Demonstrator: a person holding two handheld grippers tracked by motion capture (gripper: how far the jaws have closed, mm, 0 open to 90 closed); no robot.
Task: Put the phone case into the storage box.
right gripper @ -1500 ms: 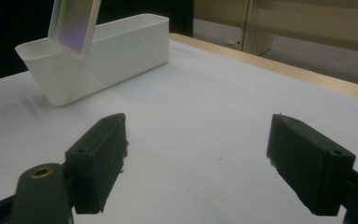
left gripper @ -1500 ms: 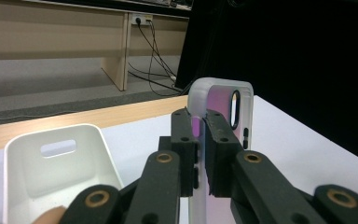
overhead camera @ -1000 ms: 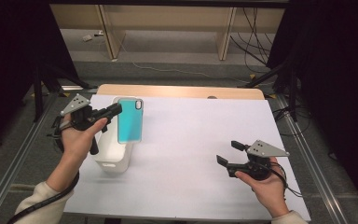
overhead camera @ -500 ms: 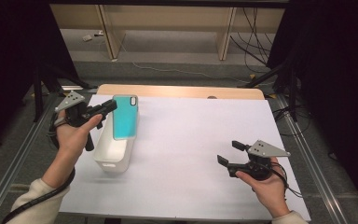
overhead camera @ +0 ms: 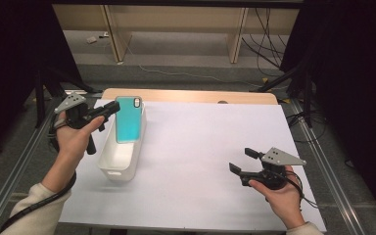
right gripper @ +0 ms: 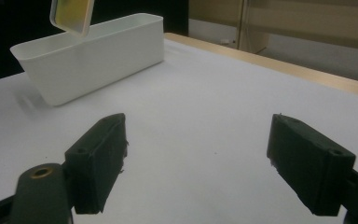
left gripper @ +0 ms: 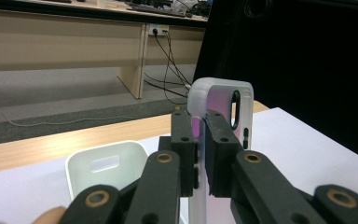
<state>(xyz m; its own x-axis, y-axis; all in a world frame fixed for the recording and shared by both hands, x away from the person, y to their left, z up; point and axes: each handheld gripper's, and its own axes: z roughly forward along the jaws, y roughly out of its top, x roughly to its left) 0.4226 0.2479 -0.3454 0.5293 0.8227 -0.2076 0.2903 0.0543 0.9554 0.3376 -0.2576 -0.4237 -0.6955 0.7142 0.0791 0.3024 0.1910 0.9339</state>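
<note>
At lower right of the high view, the right gripper (overhead camera: 241,161) rests with jaws wide apart, well away. At upper left, the left gripper (overhead camera: 111,108) clamps the turquoise phone case (overhead camera: 128,119) by its edge, above the white bin (overhead camera: 119,164); its long axis follows the bin's length.

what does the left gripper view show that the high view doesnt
Left gripper view: the left gripper's jaws seen close, clamped on the edge of the phone case, with its frosted rim, pinkish face, camera cutout and side slots; also the handle slot in the end wall of the white bin.

High view: the case's teal face, the right gripper open over the white table cover, both hands and forearms.

Both: the case held above the bin by the left gripper.
</note>
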